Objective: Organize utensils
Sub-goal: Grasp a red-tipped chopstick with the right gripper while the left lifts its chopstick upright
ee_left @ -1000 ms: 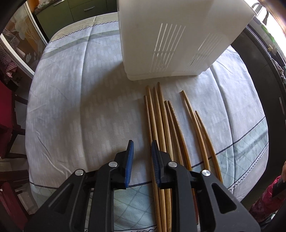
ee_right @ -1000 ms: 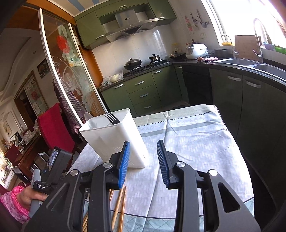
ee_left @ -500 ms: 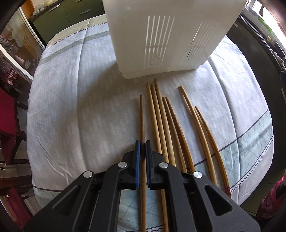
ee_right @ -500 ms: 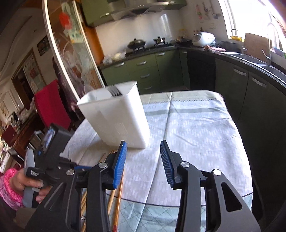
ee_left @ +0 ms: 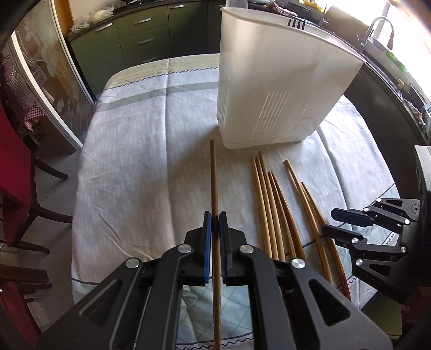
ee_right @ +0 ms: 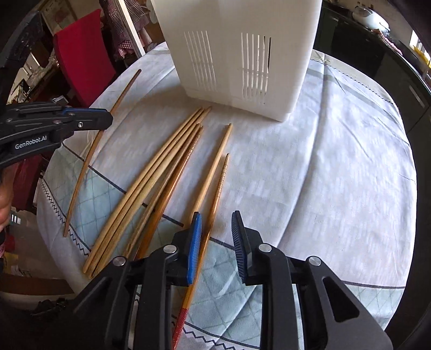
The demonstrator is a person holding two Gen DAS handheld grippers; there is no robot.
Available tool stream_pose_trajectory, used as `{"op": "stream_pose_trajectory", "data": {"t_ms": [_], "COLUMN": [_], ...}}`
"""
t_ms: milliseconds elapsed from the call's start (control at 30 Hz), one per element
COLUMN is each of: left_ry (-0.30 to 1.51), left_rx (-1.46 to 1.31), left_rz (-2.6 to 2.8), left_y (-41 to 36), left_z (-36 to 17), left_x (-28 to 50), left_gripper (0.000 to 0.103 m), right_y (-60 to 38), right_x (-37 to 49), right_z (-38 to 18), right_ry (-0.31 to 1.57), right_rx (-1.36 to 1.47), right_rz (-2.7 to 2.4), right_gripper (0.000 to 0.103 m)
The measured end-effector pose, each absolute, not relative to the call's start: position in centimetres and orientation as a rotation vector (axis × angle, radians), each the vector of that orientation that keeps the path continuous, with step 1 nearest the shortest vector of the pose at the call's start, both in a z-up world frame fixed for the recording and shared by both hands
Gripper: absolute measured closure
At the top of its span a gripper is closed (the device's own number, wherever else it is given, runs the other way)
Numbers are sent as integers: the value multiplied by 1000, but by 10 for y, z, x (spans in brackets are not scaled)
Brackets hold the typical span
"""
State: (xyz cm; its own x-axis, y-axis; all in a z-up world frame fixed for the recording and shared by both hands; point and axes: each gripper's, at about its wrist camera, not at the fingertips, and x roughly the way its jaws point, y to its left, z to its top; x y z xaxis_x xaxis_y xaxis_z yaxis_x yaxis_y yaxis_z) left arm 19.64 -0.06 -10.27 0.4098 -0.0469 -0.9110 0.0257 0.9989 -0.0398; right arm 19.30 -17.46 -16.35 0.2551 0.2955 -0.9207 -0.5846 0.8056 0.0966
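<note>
While the left tongs are clamped on a single dark chopstick, the stick juts straight forward from the pads, its tip close to the foot of the white utensil holder and, as the right wrist view suggests, raised off the cloth-covered worktop. Such a stick is light, thin and rigid, so it should need little force; its smooth, rounded shaft could twist or slide between the pads. The grip sits well back from the tip, with a length trailing behind, which seems a fair balance for tipping it upright into the holder.

The remaining chopsticks lie loosely fanned on the worktop in front of the holder, some touching. The right tongs stand apart, hovering low over the two rightmost, one of which has a red end. A pinch near the middle would likely steady either; neighbours lying so close may be nudged.

Compared with half a second ago, the held chopstick has drawn well apart from the bundle it lay beside, and the left wrist view now takes in the holder's rim with a black fork inside. The right tongs, which then looked out across the kitchen, have tilted down towards the sticks and now show in the left view.
</note>
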Motion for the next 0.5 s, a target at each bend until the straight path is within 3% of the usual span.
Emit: {"op": "stream_pose_trajectory", "data": {"t_ms": [367,500], "left_ry": [1087,1078], "left_rx": [-26,-24], "left_rz": [-70,-78], "left_y": [-3,-4], "left_z": [-89,-86], "left_x": [177,173], "left_gripper": [97,97], "right_y": [-146,-145], "right_x": [194,198], "right_z": [-170,-166], "right_ry": [1174,1176], "right_rx": [-361,-357], "right_rz": [545,559], "right_gripper": [87,96]}}
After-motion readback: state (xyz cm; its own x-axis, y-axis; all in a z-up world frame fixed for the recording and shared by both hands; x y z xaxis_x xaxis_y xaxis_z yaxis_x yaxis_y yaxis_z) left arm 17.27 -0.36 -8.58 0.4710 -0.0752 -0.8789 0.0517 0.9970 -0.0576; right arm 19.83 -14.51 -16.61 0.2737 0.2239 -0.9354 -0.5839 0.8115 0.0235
